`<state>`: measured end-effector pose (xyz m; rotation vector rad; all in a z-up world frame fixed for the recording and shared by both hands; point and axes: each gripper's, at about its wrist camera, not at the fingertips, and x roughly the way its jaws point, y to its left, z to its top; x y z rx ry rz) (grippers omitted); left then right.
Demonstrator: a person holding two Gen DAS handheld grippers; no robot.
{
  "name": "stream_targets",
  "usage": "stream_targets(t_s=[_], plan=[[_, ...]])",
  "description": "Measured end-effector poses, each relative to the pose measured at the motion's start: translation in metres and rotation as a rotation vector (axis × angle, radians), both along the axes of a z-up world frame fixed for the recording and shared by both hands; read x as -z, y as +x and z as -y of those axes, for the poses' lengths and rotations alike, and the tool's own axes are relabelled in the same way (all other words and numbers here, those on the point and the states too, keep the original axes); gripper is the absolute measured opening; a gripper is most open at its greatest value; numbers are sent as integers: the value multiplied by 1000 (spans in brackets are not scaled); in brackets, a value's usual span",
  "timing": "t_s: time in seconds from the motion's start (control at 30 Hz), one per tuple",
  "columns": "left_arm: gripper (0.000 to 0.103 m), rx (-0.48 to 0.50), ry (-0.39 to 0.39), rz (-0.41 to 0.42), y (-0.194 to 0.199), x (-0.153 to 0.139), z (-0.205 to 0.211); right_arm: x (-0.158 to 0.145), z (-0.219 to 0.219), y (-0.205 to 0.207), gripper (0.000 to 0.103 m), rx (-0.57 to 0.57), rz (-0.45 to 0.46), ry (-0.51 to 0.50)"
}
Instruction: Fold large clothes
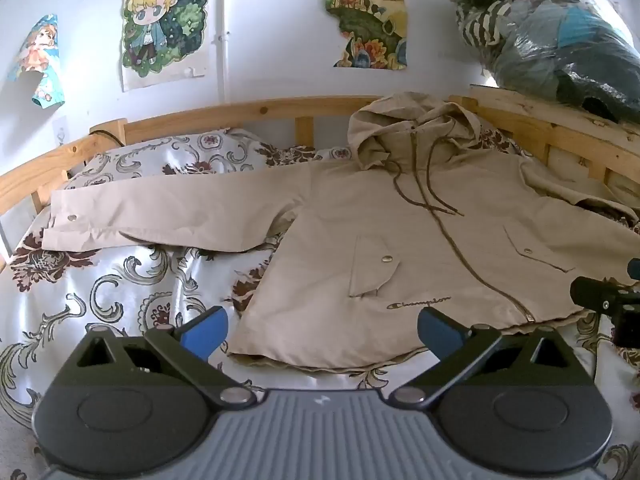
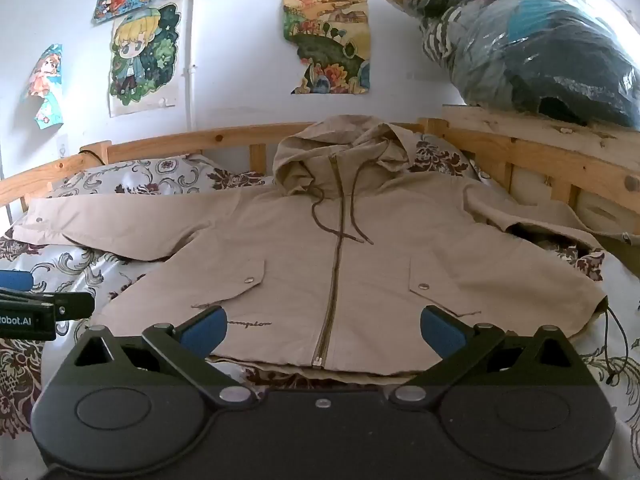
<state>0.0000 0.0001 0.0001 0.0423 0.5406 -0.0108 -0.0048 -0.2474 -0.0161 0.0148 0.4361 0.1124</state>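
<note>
Left wrist view: left gripper [image 1: 322, 334] has jaws spread wide, blue pads [image 1: 205, 332] well apart, nothing between them but the hem area of the beige jacket [image 1: 420, 248] and patterned bedspread [image 1: 120, 292]. Can't tell if the pads touch fabric; they look to hang just over the near hem, left pad over bedspread, right pad over the jacket's lower edge near the logo. Gripper points fwd toward the headboard [image 1: 248, 110], roughly level w/ the bed.

Right wrist view: right gripper [image 2: 322, 334] likewise wide open, holding nothing; both pads sit over the jacket's bottom edge, either side of the zipper [image 2: 334, 280]. It's aimed straight up the jacket's centre line. Left gripper's body shows at the left edge of this view, beside the jacket's hem corner; right gripper's tip shows at the right edge of the left wrist view.

Jacket lies front up on the bed, zipped, hood [image 2: 340, 148] toward the headboard & against the pillow [image 2: 132, 176]. One sleeve [image 2: 120, 216] stretched flat out to the side; the other sleeve [image 2: 532, 216] rumpled by the bed rail. Drawcords lie across the chest. Posters [image 2: 142, 56] on the wall; plastic bag of clothes [image 2: 532, 40] on the shelf at upper right.
</note>
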Motion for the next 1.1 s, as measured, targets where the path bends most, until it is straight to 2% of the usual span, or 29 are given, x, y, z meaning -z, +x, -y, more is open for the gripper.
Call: stream_targets(t_s=[1.1], plan=[[102, -6, -1, 3, -3, 0, 2, 2, -1, 1, 102, 1, -10, 11]])
